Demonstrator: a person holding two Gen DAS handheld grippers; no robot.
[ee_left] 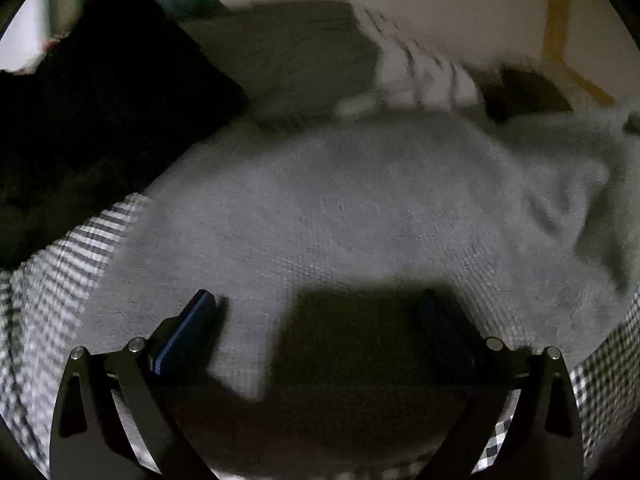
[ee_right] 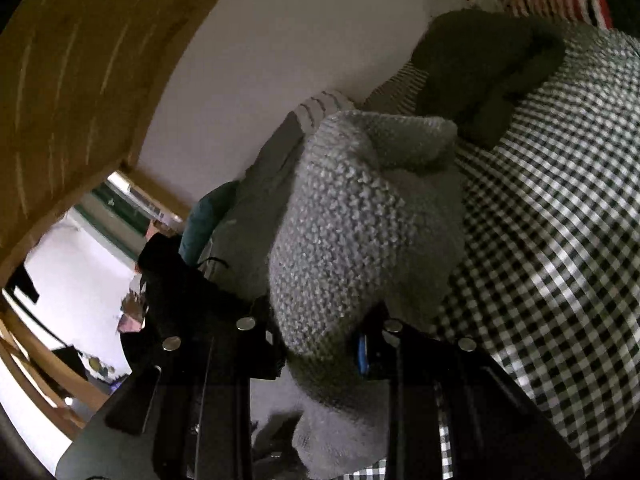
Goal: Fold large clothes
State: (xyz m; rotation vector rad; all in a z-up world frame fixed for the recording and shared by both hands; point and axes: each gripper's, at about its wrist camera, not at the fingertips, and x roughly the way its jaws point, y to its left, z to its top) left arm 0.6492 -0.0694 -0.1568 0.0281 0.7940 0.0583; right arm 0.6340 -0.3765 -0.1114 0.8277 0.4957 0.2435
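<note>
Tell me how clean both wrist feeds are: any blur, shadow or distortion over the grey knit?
Left wrist view: dim, motion-blurred toward the back, with the left gripper casting a dark shadow on the grey knit. Right wrist view: sharper stitches on the knit, strong fisheye bending of the checked cover.

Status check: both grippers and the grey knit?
Left gripper open over grey knit. Right gripper shut on a bunched fold. Dark garment alongside.

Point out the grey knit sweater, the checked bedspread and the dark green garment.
grey knit sweater (ee_right: pixel 360 220): right wrist view, bunched knit surface.
checked bedspread (ee_right: pixel 560 240): right wrist view, bare patch.
dark green garment (ee_right: pixel 484 68): right wrist view, its middle.
</note>
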